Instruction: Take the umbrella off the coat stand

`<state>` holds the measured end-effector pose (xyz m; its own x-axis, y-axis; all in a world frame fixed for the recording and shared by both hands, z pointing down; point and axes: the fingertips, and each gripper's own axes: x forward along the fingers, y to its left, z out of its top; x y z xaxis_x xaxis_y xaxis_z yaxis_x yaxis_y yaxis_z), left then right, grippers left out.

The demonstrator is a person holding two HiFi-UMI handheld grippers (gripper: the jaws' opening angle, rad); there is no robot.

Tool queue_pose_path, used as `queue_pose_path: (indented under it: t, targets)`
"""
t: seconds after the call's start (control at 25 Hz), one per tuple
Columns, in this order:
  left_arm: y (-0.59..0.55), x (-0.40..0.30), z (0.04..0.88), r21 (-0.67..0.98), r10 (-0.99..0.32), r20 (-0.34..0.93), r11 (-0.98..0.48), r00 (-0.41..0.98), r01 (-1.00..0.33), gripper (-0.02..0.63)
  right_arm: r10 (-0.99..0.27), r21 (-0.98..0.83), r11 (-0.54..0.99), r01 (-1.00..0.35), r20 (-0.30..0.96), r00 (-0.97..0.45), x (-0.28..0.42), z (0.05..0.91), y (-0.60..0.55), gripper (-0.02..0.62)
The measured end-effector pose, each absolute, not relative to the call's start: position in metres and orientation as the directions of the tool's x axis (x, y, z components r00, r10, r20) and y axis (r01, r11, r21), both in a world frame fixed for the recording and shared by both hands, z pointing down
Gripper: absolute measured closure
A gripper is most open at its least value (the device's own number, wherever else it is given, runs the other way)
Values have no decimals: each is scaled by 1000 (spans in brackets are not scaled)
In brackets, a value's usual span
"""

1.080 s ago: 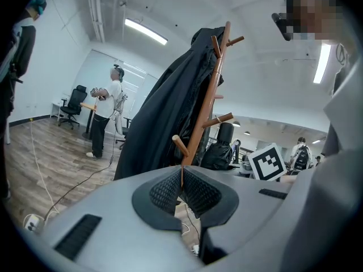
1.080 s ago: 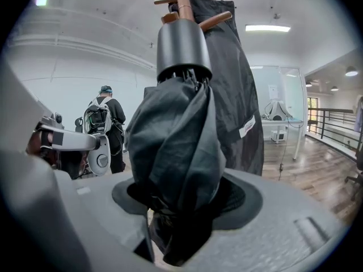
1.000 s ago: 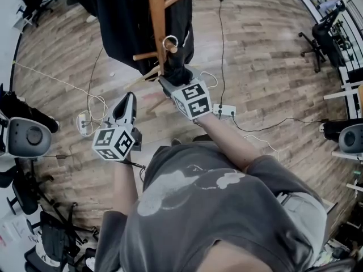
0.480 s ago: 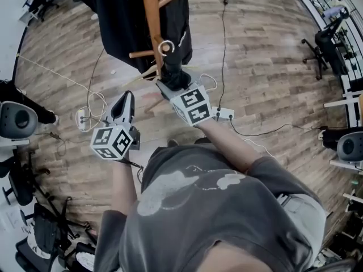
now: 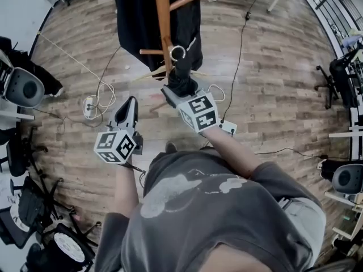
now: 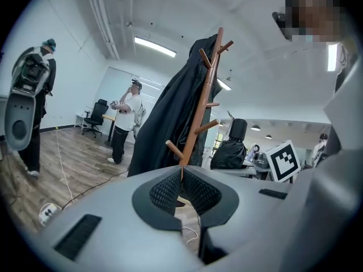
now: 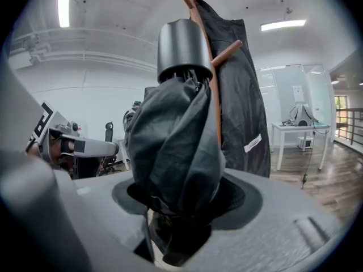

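Note:
The folded black umbrella stands upright next to the wooden coat stand, and its wrist loop sits by a lower peg. My right gripper is shut on the umbrella's lower fabric. In the right gripper view the umbrella fills the jaws of the right gripper, its round cap pointing up in front of the stand. A black coat hangs on the stand. My left gripper is to the left, shut and empty; in the left gripper view this gripper points at the stand.
Cables and power strips lie on the wooden floor around the stand's base. Office chairs are at the left. A person stands in the background of the left gripper view. A white table is at the far right.
Both grippers have moved a little and risen, the right one carrying the umbrella along. The head view has shifted. Neither gripper's jaws have changed.

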<state>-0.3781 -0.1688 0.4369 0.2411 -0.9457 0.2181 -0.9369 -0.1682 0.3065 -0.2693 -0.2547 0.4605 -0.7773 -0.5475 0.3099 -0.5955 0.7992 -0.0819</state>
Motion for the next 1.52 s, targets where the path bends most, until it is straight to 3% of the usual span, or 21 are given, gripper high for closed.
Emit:
queue_pose_path:
  t: [0.88,1.52]
  targets:
    - [-76,-264,420,286,-979,203,82,-24,-955,595,-312,-316,879,-358,189,-931,-163,420,-195,324]
    - [-36,-160,422,272,-970,225,158,-97,-949,595,-169,-410,877,-250,225,-960,-86,433,-161,324]
